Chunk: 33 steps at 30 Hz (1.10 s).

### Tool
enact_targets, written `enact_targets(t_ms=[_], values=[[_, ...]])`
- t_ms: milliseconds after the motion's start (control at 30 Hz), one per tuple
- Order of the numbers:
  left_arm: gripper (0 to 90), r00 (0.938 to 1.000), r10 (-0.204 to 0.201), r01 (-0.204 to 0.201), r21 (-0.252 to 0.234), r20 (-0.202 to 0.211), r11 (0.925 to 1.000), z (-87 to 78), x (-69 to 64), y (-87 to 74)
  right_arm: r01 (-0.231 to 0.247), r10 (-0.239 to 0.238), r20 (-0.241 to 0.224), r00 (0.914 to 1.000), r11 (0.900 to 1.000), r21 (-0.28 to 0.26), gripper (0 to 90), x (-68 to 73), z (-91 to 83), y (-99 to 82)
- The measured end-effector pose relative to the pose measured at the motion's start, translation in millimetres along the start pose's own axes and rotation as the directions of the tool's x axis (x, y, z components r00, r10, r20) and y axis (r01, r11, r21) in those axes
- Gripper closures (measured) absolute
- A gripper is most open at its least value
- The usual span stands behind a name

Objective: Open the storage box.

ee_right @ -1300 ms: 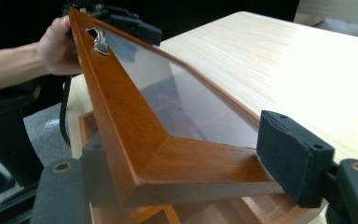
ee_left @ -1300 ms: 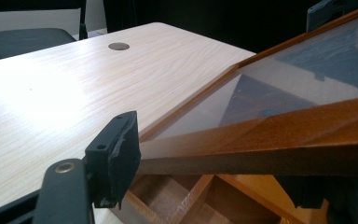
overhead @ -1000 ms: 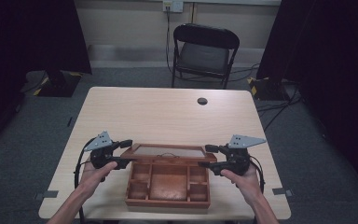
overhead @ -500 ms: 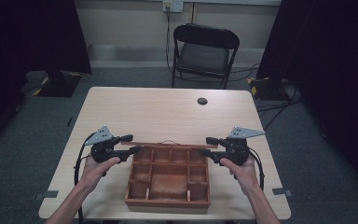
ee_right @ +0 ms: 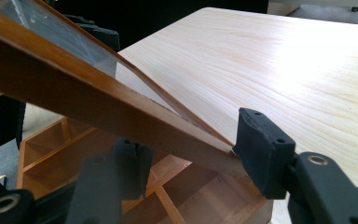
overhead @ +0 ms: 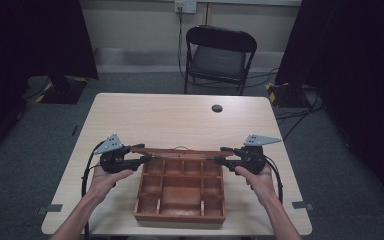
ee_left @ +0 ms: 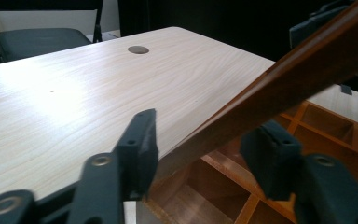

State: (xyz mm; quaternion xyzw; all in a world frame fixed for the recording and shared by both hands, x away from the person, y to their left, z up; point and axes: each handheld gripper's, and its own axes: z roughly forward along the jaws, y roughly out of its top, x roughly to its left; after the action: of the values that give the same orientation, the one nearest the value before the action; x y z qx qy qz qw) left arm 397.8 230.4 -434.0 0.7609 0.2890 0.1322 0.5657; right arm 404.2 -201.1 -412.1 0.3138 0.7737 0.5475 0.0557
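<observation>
A brown wooden box (overhead: 180,216) with several empty compartments lies near the table's front edge. Its glass-paned lid (overhead: 182,151) is tilted up above the box's far side. My left gripper (overhead: 147,158) is at the lid's left end and my right gripper (overhead: 217,159) at its right end. In the left gripper view the lid's wooden frame (ee_left: 284,79) runs between the jaws of the left gripper (ee_left: 205,149). In the right gripper view the frame (ee_right: 74,98) sits between the pads of the right gripper (ee_right: 196,158). Both pairs of jaws have just been closing on the frame.
The light wood table (overhead: 170,120) stretches bare beyond the box, with a round cable hole (overhead: 217,108) near its far edge. A black folding chair (overhead: 220,55) stands behind the table. Cables trail from both grippers over the table's sides.
The lid has swung and now shows as a thinner strip from above. Both hands have shifted slightly toward the table's far side with it.
</observation>
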Motion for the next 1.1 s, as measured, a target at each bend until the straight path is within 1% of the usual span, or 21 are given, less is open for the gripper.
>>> enact_targets(t_ms=[33, 67, 100, 200, 300, 400, 467, 533, 567, 600, 633, 667, 767, 800, 867, 1000, 1100], values=[[50.3, 1.0000, 0.003, -0.003, -0.001, -0.003, 1.0000, 0.1, 0.3, 0.0, 0.000, 0.000, -0.002, 1.0000, 1.0000, -0.003, 47.5, -0.5, 0.2, 0.2], [51.0, 1.0000, 0.001, -0.001, -0.002, 0.001, 1.0000, 0.0, 1.7, 0.1, -0.001, 0.001, 0.001, 1.0000, 1.0000, -0.008, 47.7, -0.7, 0.5, 0.4], [51.5, 0.9999, -0.012, 0.012, -0.008, 0.005, 0.9999, 0.5, 2.4, -0.1, 0.000, 0.000, 0.003, 1.0000, 0.9999, -0.012, 48.1, -0.9, 0.7, 0.5], [54.0, 1.0000, -0.008, 0.008, 0.000, 0.005, 1.0000, 2.0, 6.2, 2.5, -0.008, 0.008, 0.007, 0.9999, 0.9997, -0.024, 49.7, -3.0, 0.9, 1.4], [55.7, 1.0000, 0.006, -0.006, 0.015, 0.007, 0.9999, 3.2, 9.3, 6.3, -0.016, 0.016, 0.012, 0.9998, 0.9992, -0.038, 50.8, -6.1, 1.6, 2.4], [56.7, 0.9999, -0.009, 0.009, 0.006, 0.010, 0.9999, 4.3, 12.1, 5.6, -0.023, 0.024, 0.014, 0.9996, 0.9983, -0.054, 51.2, -9.1, 3.4, 1.8], [56.9, 0.9998, -0.017, 0.017, 0.000, 0.012, 0.9999, 5.0, 13.3, 5.2, -0.024, 0.025, 0.018, 0.9995, 0.9985, -0.050, 50.9, -10.5, 5.2, 1.4], [57.0, 0.9998, -0.015, 0.016, -0.002, 0.012, 0.9999, 6.0, 14.9, 5.2, -0.022, 0.023, 0.020, 0.9995, 0.9987, -0.045, 51.1, -12.1, 6.8, 1.0], [57.1, 0.9997, -0.024, 0.024, -0.005, 0.011, 0.9997, 6.7, 15.1, 4.7, -0.024, 0.025, 0.020, 0.9995, 0.9989, -0.041, 51.2, -13.1, 7.3, 0.8], [57.1, 0.9998, -0.017, 0.017, 0.003, 0.011, 0.9999, 7.3, 16.0, 4.3, -0.031, 0.032, 0.017, 0.9994, 0.9990, -0.034, 50.7, -14.2, 8.4, 0.6], [57.0, 0.9997, -0.020, 0.020, 0.011, 0.013, 0.9997, 8.5, 16.1, 3.7, -0.031, 0.031, 0.013, 0.9994, 0.9992, -0.026, 50.6, -15.1, 9.6, 0.2], [56.8, 0.9998, -0.017, 0.017, 0.013, 0.014, 0.9998, 9.3, 16.3, 3.2, -0.031, 0.031, 0.015, 0.9994, 0.9994, -0.014, 50.9, -15.9, 10.9, -0.2], [56.3, 0.9995, -0.025, 0.025, 0.012, 0.020, 0.9996, 10.9, 17.9, 2.6, -0.030, 0.030, 0.015, 0.9994, 0.9995, -0.001, 51.4, -17.9, 14.0, -1.4], [56.3, 0.9993, -0.031, 0.031, 0.010, 0.020, 0.9995, 11.5, 18.2, 2.4, -0.031, 0.031, 0.019, 0.9993, 0.9995, -0.003, 51.4, -18.2, 14.8, -1.6], [56.6, 0.9994, -0.028, 0.027, 0.012, 0.019, 0.9996, 13.1, 19.4, 2.2, -0.033, 0.033, 0.022, 0.9992, 0.9994, -0.006, 52.8, -19.4, 16.0, -1.8], [57.2, 0.9996, -0.028, 0.027, 0.034, 0.010, 0.9990, 18.9, 22.8, -0.6, -0.033, 0.034, 0.029, 0.9990, 0.9993, -0.017, 54.7, -21.8, 17.6, -1.9], [57.8, 0.9994, -0.035, 0.035, 0.027, 0.001, 0.9990, 20.8, 25.1, -1.4, -0.028, 0.029, 0.036, 0.9989, 0.9992, -0.029, 56.1, -23.6, 18.9, -1.4]])
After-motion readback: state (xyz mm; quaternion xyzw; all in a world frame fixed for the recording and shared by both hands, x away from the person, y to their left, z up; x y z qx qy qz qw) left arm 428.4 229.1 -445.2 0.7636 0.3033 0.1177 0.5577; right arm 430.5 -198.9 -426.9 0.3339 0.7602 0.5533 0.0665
